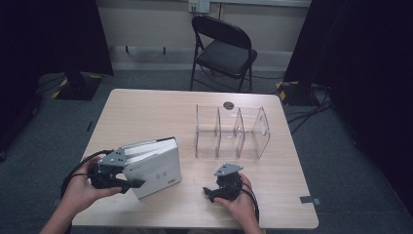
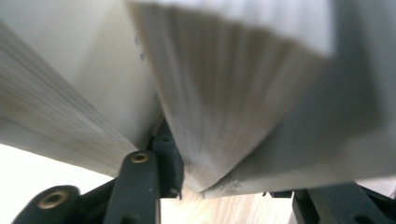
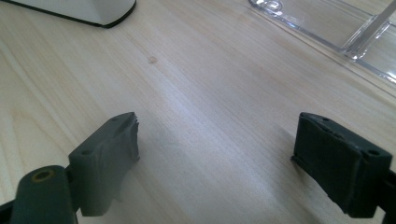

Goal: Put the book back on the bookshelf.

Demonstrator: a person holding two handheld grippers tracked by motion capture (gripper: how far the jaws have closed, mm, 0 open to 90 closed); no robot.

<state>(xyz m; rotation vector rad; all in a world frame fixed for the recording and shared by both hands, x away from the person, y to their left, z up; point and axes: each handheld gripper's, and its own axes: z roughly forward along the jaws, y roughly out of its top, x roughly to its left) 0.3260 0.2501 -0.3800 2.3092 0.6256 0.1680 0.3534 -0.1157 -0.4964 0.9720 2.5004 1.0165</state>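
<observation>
I see the thick white book [image 1: 155, 166] lying tilted on the bench [image 1: 146, 112], pages fanned; left gripper [image 1: 127, 184] fingers sit narrowly around its edge; right gripper [image 3: 217, 154] fingers gape wide.

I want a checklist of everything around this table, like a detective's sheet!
Surface: wooden table, mostly bare.
Job's things: white book near the front left, pages fanned; clear rack with dividers, nothing in it.
Clutter: small dark disc behind the rack.
Grippers: left gripper at the book, a jaw between its pages, grip unclear; right gripper open over bare wood.
Cables: black cable from the left gripper; more on the floor at right.
Surroundings: folding chair, grey carpet, dark curtains.
</observation>
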